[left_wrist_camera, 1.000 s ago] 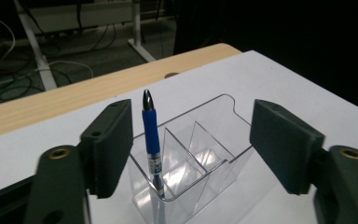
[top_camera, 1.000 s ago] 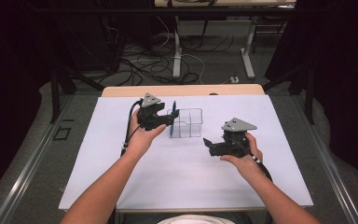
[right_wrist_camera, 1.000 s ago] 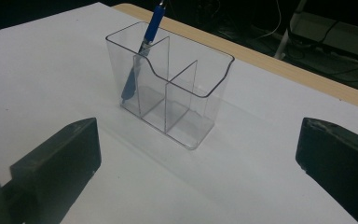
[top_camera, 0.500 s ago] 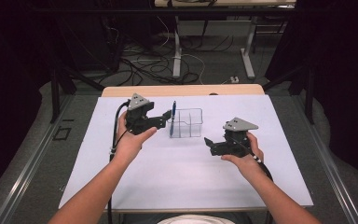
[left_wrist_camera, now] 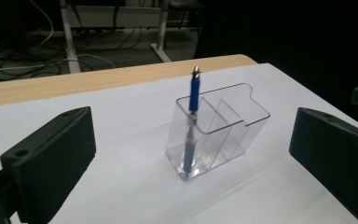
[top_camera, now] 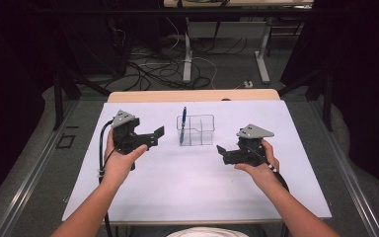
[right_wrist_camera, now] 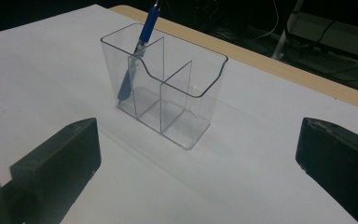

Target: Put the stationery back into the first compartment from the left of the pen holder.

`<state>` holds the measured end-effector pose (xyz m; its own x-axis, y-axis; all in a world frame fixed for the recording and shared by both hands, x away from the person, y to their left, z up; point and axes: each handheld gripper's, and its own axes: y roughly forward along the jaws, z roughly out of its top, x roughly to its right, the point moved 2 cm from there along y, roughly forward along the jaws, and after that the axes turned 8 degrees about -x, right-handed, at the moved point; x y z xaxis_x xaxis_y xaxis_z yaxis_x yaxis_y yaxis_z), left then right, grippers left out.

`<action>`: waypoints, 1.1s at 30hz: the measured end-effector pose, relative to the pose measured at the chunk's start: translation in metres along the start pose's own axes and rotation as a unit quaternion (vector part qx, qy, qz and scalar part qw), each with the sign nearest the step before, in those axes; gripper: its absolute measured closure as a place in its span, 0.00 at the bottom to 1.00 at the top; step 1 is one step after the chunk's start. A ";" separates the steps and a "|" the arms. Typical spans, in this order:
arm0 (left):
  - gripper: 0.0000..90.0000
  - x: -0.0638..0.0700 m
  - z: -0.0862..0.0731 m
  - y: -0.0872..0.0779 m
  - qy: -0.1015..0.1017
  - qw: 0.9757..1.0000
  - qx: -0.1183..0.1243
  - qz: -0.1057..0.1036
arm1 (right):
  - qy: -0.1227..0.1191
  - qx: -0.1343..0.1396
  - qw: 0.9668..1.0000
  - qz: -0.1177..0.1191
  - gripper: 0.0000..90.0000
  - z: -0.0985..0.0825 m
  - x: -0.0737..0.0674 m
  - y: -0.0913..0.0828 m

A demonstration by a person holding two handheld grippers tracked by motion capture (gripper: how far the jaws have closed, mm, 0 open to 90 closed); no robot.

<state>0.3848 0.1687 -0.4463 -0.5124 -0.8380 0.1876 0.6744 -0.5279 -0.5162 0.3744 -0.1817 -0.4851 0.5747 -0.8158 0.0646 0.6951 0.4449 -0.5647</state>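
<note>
White desk (top_camera: 177,187): pen (top_camera: 183,124) already stands in the clear holder's (top_camera: 200,131) end slot. Your left tool (top_camera: 157,134), jaws just opened wide & empty, sits beside it; right tool (top_camera: 222,150) wide, empty too. Nothing left w/ the pen.

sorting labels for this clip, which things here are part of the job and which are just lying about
Part of the job:
- pen, standing in the holder
- holder, clear, on the table
- left claw, open, jaws just opened, nothing between them

Lying about:
- right claw, open, idle
- cables on the floor
- white sheet
</note>
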 end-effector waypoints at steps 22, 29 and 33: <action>0.00 -0.067 -0.067 -0.014 -0.035 0.997 -0.027 0.060 | 0.012 -0.004 1.000 -0.007 0.00 -0.003 0.006 0.001; 0.00 -0.075 -0.080 -0.011 -0.035 0.996 -0.034 0.074 | 0.017 -0.009 1.000 -0.009 0.00 -0.006 0.006 0.003; 0.00 -0.080 -0.085 -0.009 -0.033 0.996 -0.037 0.077 | 0.017 -0.010 1.000 -0.006 0.00 -0.007 0.006 0.003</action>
<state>0.3744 0.2520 -0.5275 -0.3689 -0.9164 0.1552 0.6992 -0.3836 -0.6033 0.3775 -0.1879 -0.4923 0.5517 -0.8329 0.0441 0.6931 0.4285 -0.5796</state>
